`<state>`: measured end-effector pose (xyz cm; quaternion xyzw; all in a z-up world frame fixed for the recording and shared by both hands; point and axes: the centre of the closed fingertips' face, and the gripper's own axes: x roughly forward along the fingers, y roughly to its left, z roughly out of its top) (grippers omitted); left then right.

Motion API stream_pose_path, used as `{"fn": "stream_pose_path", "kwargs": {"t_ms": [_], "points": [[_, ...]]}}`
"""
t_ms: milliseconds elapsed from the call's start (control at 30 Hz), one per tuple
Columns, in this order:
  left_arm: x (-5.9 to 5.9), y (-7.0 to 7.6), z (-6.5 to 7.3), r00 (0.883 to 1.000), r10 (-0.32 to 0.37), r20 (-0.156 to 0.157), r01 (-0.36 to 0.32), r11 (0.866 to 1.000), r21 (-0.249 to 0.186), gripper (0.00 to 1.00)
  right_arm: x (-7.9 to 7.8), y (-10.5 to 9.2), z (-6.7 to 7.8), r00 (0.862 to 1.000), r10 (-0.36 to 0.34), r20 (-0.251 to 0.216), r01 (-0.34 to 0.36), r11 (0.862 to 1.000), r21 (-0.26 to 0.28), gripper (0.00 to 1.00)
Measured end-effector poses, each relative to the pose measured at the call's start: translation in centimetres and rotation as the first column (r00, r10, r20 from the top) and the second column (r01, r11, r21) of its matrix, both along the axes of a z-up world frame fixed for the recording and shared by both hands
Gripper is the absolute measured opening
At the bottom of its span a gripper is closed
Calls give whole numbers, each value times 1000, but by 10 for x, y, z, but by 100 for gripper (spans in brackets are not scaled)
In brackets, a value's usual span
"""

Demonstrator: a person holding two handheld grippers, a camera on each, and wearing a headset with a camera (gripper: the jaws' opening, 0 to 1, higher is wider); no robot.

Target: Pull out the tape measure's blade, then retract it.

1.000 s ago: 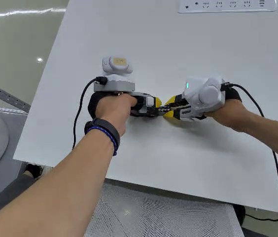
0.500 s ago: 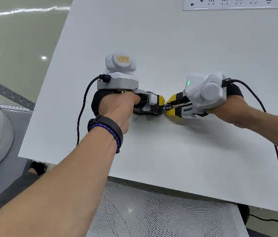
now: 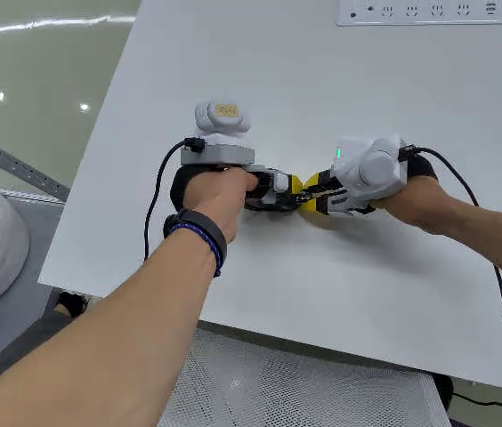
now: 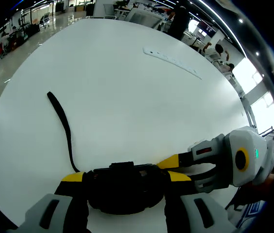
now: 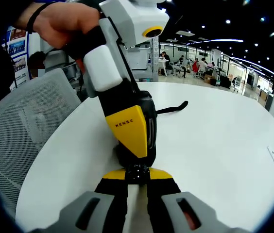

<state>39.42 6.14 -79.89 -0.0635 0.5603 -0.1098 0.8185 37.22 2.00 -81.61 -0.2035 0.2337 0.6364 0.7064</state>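
Note:
The black tape measure [image 4: 122, 189] with a yellow side [image 5: 129, 128] rests low over the white table [image 3: 340, 80]. My left gripper [image 4: 125, 177] is shut across its body, one yellow-tipped jaw on each side. Facing it, my right gripper [image 5: 137, 174] is shut on the small hook at the blade's tip, right against the case mouth. No length of blade shows between them. In the head view the left gripper [image 3: 285, 189] and the right gripper [image 3: 309, 191] meet nose to nose. The tape's black wrist strap [image 4: 61, 126] trails on the table.
A white power strip [image 3: 429, 11] lies along the far edge of the table. A black cable [image 3: 500, 294] hangs from the right gripper over the near edge. A mesh chair [image 3: 278, 382] stands below the near table edge. Bare tabletop spreads to the right.
Both grippers keep the same close hold on the tape measure and its hook. The picture has shifted slightly because the head camera moved.

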Motion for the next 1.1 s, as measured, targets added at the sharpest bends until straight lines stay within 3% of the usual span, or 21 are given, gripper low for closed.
{"fn": "stream_pose_path", "kwargs": {"t_ms": [267,467,800,900,1100], "points": [[-1,0,0,1000,-3,6,3,1000,5,61,0,-3,0,999,-46,-18,46,999,8,14],[-3,0,0,1000,-7,-13,7,1000,1,61,1,-4,0,998,-52,-16,52,999,3,15],[-3,0,1,1000,-22,-1,22,1000,-16,62,2,-8,-1,996,-91,-26,90,996,-27,16],[-5,0,1,998,-61,-9,60,998,-18,61,0,-10,3,992,-114,-50,114,993,-8,17],[-6,2,3,998,-56,-11,55,998,-43,60,3,-23,-2,982,-177,-66,175,984,-39,18]]}}
